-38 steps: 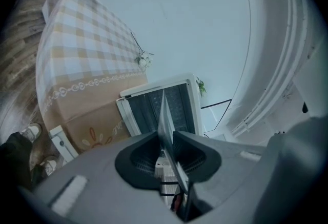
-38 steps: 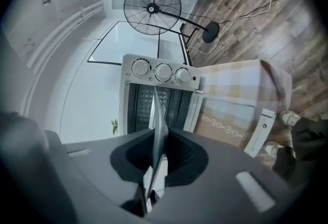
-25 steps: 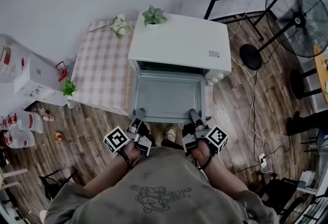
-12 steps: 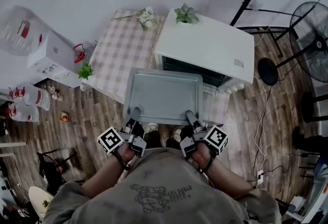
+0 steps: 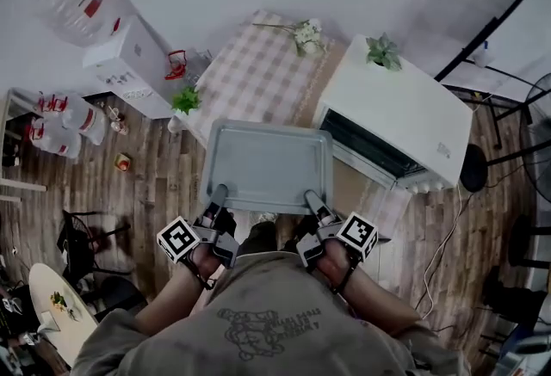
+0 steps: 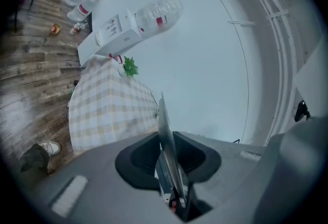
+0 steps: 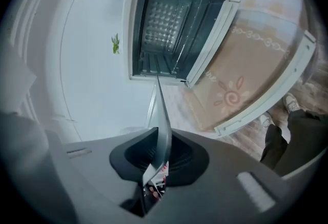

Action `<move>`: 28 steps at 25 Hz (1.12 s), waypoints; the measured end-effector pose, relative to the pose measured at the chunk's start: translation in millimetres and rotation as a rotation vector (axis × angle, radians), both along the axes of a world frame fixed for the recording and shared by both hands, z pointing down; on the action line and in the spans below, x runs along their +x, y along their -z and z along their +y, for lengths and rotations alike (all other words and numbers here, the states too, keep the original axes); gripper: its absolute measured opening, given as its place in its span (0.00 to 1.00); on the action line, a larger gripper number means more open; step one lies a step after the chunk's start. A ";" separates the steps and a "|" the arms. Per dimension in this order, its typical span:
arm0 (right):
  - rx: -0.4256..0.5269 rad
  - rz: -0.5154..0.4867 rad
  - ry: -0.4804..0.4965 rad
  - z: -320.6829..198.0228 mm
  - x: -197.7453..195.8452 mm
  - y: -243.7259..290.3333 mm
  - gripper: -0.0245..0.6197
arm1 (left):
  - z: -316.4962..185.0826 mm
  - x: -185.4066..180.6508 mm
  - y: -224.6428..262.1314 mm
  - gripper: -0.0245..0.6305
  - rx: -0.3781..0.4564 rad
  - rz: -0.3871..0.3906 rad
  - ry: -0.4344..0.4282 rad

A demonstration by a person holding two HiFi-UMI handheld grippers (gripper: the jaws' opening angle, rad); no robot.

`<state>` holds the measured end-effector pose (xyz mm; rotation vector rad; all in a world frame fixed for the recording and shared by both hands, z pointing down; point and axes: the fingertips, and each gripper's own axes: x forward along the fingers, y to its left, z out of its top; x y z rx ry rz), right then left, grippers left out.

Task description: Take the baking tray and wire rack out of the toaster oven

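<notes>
Tray [image 5: 265, 166], clear of oven [image 5: 405, 120], held level ahead of both claws; left claw [image 5: 216, 194] and right claw [image 5: 311, 198] each pinch its near rim. Thin, stiff, probably light sheet metal, likely slick: rim holds set wide apart resist tipping.

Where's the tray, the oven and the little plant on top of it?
baking tray [image 5: 267, 166]: head view, its flat middle.
toaster oven [image 5: 405, 107]: head view, its white top.
little plant [image 5: 382, 50]: head view, its leaves.
</notes>
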<state>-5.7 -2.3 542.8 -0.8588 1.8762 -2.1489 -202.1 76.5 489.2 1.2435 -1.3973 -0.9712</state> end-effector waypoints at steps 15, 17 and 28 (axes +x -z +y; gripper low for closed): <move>0.075 -0.033 -0.002 -65.3 -103.4 25.1 0.14 | -56.7 -106.2 16.4 0.16 0.059 -0.051 0.045; 0.099 -0.038 -0.032 -80.2 -113.6 31.2 0.14 | -78.5 -118.8 22.5 0.16 0.080 -0.061 0.014; 0.138 -0.046 -0.157 -158.1 -155.9 42.0 0.14 | -191.9 -170.2 45.1 0.17 0.200 -0.123 -0.104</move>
